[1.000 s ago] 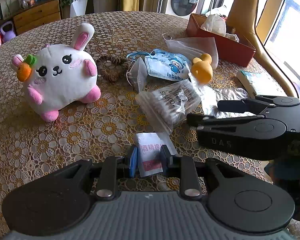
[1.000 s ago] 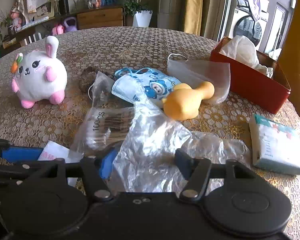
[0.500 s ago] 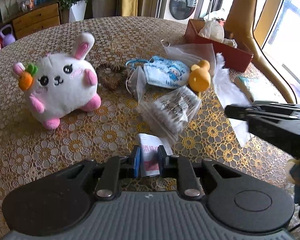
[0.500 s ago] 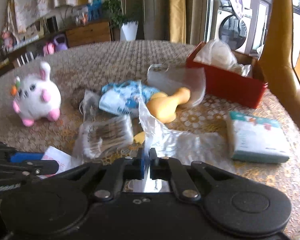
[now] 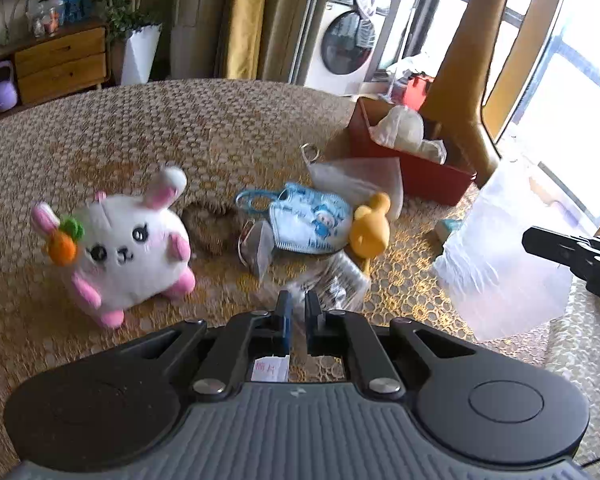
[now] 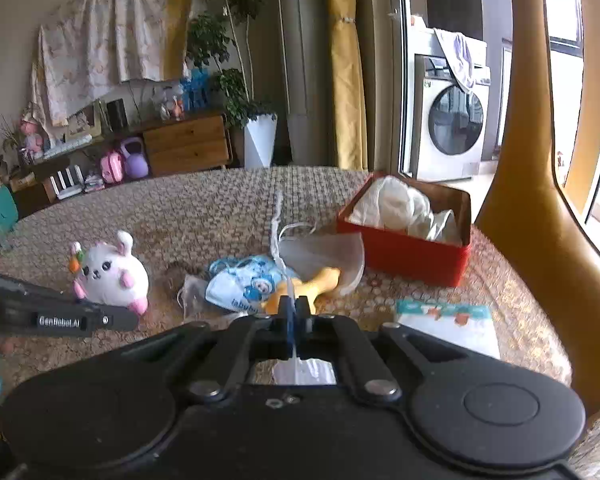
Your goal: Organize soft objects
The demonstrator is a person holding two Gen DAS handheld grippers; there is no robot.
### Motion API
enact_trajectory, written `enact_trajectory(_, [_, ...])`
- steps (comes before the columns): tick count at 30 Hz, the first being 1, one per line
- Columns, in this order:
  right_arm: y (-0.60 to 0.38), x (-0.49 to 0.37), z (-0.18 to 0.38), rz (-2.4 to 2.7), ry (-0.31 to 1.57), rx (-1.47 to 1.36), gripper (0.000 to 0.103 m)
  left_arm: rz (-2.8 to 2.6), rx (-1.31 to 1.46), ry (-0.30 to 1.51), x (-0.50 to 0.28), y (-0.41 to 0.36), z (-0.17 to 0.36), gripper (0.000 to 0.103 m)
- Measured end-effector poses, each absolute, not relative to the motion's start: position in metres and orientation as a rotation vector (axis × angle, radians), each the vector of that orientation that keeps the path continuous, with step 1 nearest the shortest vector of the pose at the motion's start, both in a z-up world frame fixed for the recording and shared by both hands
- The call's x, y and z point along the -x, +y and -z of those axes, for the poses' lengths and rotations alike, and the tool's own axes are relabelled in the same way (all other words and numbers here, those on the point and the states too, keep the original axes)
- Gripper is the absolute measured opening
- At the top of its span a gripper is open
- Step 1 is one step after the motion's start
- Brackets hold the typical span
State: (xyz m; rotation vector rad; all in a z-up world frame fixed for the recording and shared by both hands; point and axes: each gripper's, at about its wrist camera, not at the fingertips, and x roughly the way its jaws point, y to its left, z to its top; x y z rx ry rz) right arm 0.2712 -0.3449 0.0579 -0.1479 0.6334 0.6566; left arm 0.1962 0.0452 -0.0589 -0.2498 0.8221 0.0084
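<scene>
My left gripper [image 5: 298,308] hovers above the table, its jaws closing on a small white packet [image 5: 270,368] with a pink label that hangs under them. It shows side-on at the left edge of the right wrist view [image 6: 134,322]. My right gripper [image 6: 294,312] is shut on the edge of a clear plastic bag [image 6: 304,372]. That bag [image 5: 500,260] hangs in the air from its tips [image 5: 526,238]. Below lie a white bunny plush [image 5: 128,248] [image 6: 112,272], a blue face mask [image 5: 312,224] [image 6: 244,284] and a yellow soft toy [image 5: 370,228] [image 6: 320,280].
A red box [image 6: 404,256] [image 5: 420,176] with white cloth stands at the back right. A tissue pack [image 6: 448,320], a bag of cotton swabs [image 5: 336,280], a brown scrunchie [image 5: 216,228] and a clear pouch [image 5: 360,180] lie on the lace-covered table [image 6: 220,208]. A yellow chair back [image 6: 540,200] rises on the right.
Both grippers closed and rose from the table. The left lifted the white packet; the right closed on the clear plastic bag and pulled it up off the pile.
</scene>
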Motion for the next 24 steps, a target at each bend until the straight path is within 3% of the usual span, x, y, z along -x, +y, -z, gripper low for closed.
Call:
enact_trajectory(9, [-0.35,-0.272,-0.051,-0.656,0.662,0.13,0.002,0.047,0.233,0.937,-0.197,0.055,0.086,0.008])
enact_trajectory(12, [-0.35,-0.271,-0.046,-0.651,0.674,0.125,0.002,0.058,0.186,0.968,-0.198,0.053,0.099,0.026])
enact_trajectory(14, [-0.35,-0.271,-0.045,-0.65,0.68,0.122,0.002,0.08,0.178,0.981,-0.198,0.053,0.107,0.062])
enact_trajectory(15, [-0.35,-0.27,-0.044,-0.648,0.68,0.122,0.002,0.09,0.181,0.984,-0.198,0.054,0.11,0.068])
enact_trajectory(24, [-0.351,-0.27,-0.037,-0.631,0.704,0.117,0.002,0.054,0.034,0.977,-0.199,0.038,0.132,0.071])
